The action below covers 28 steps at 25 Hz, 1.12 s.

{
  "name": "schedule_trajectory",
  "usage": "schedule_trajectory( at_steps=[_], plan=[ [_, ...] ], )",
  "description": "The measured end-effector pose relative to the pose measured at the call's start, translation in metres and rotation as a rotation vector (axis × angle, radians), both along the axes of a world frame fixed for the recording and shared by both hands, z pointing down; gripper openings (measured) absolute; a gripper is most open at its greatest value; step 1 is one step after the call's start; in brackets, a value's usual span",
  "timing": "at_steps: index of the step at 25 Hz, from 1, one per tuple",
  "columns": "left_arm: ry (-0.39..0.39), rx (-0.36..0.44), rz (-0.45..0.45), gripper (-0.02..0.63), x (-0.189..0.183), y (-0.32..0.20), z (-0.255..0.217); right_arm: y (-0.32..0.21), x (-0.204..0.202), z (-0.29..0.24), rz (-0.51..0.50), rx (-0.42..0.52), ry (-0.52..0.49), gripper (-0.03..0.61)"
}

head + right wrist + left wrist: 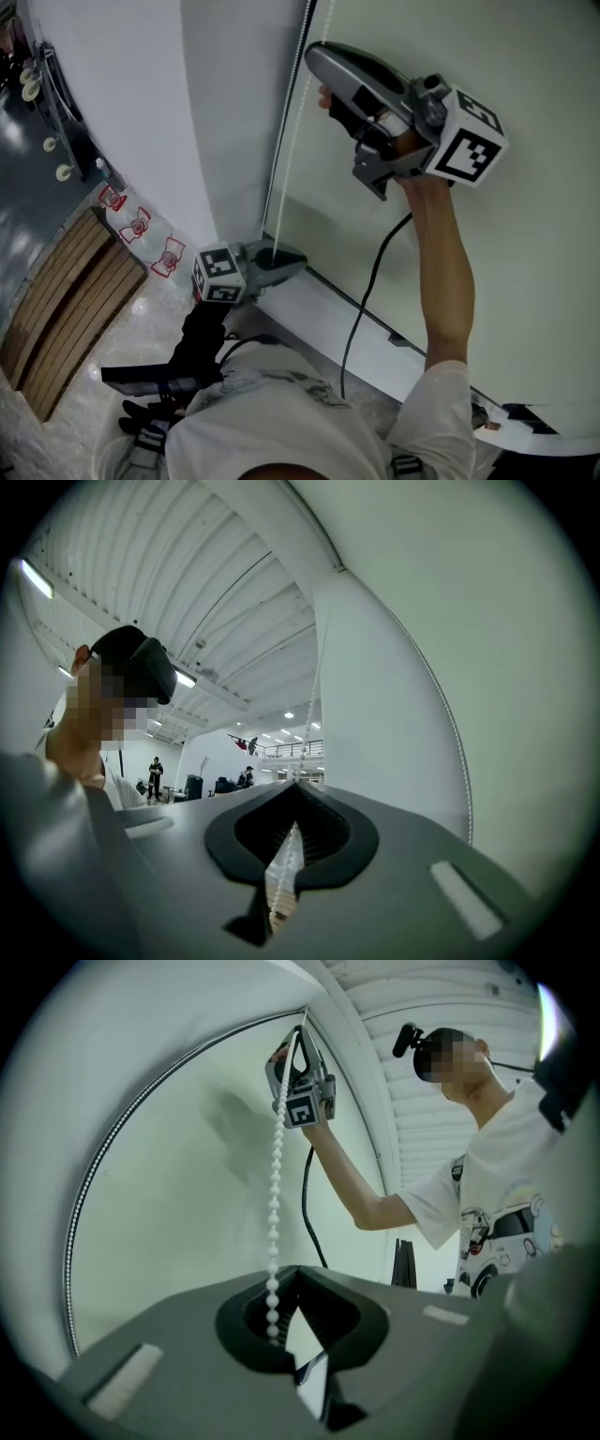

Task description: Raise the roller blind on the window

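Observation:
A white bead chain (294,169) hangs beside the pale green roller blind (506,56), which covers the window. My right gripper (317,54) is held high on a raised arm, shut on the bead chain (286,864), which runs between its jaws and up past them. My left gripper (298,261) is lower, near the sill, pointing level. Its jaws meet at the tips with the chain (277,1176) dropping into the hollow between them. In the left gripper view the right gripper (300,1033) shows at the chain's upper end, against the blind (187,1194).
A white window sill (319,319) runs under the blind. A black cable (361,300) hangs from the right gripper across it. A white wall (141,112) stands left of the window, with a slatted wooden bench (56,309) and a black stand (150,380) on the floor below.

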<state>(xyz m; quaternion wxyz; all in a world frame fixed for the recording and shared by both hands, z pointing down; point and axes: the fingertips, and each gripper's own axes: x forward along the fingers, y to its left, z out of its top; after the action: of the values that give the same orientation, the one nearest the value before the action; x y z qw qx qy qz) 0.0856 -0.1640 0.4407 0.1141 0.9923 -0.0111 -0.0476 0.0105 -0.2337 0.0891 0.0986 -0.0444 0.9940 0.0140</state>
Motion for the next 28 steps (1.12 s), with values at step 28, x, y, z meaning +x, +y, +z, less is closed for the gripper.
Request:
schedule_trajectory(
  at_steps=[28],
  plan=[
    [-0.004, 0.036, -0.013, -0.003, -0.004, -0.005, -0.011, 0.034, -0.003, 0.186, 0.013, -0.230, 0.142, 0.004]
  ],
)
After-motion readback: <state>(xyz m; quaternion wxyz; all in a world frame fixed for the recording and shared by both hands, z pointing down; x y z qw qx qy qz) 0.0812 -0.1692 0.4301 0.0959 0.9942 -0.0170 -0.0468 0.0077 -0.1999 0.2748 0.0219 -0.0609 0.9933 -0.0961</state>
